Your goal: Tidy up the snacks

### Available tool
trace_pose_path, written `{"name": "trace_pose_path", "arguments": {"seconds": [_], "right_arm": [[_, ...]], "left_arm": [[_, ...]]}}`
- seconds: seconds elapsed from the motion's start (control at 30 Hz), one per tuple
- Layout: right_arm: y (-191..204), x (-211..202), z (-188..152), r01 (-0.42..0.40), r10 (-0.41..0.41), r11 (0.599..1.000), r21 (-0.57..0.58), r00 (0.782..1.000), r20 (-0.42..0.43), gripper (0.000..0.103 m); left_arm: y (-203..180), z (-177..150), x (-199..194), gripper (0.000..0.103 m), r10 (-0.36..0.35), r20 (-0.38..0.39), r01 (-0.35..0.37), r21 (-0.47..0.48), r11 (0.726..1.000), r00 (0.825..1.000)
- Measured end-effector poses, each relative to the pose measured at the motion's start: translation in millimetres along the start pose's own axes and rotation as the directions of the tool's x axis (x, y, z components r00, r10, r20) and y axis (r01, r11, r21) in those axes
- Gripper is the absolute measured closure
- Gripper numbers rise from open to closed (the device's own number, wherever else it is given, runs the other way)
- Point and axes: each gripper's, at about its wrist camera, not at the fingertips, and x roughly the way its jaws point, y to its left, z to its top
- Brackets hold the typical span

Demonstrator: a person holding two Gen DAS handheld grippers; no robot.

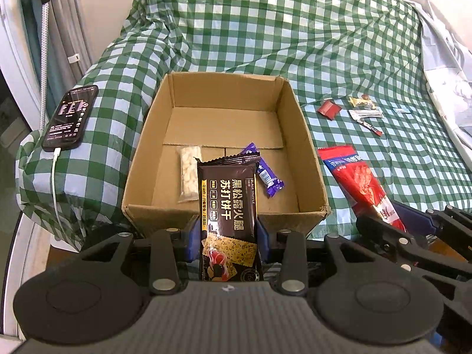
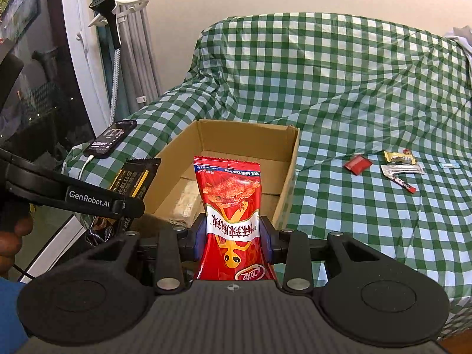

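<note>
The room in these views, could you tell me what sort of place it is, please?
Probably a home living room or bedroom: a sofa-like seat under a green checked cover, curtains beside a dark window, and a phone charging on the armrest.

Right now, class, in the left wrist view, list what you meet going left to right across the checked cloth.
Phone → clear nut pack in the cardboard box → black cracker packet held in the left tool → purple wrapper → red snack bag.
</note>
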Motion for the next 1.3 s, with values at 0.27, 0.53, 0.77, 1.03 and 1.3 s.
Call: {"name": "trace_pose_path", "arguments": {"seconds": [0.27, 0.53, 0.77, 1.03, 1.3], "right_arm": [[-4, 15, -1, -0.01, 0.01, 1.0, 0.003, 0.999, -0.042, 0.065], [-7, 36, 5, -0.01, 0.011, 1.0, 0.005, 0.996, -0.083, 0.065], [-6, 60, 20, -0.016, 0.018, 1.0, 0.019, 0.995, -0.101, 0.065], [-9, 102, 44, -0.038, 0.042, 0.999, 0.033, 0.992, -0.12, 0.065], [-19, 148, 64, -0.063, 0.072, 0.995, 0.073, 0.988, -0.136, 0.065]], "left_arm": [[4, 5, 18, 0.06, -0.001, -0.041, 0.001, -0.006, 1.0, 0.999], [12, 19, 40, 0.06, 0.0, -0.071, -0.001, -0.019, 1.0, 0.997], [22, 46, 61, 0.06, 0.005, -0.077, -0.008, -0.034, 0.999, 0.997], [30, 80, 95, 0.06, 0.009, -0.097, -0.013, -0.037, 0.999, 0.995], [36, 107, 137, 0.06, 0.039, -0.13, -0.043, -0.029, 0.999, 0.991]]}}
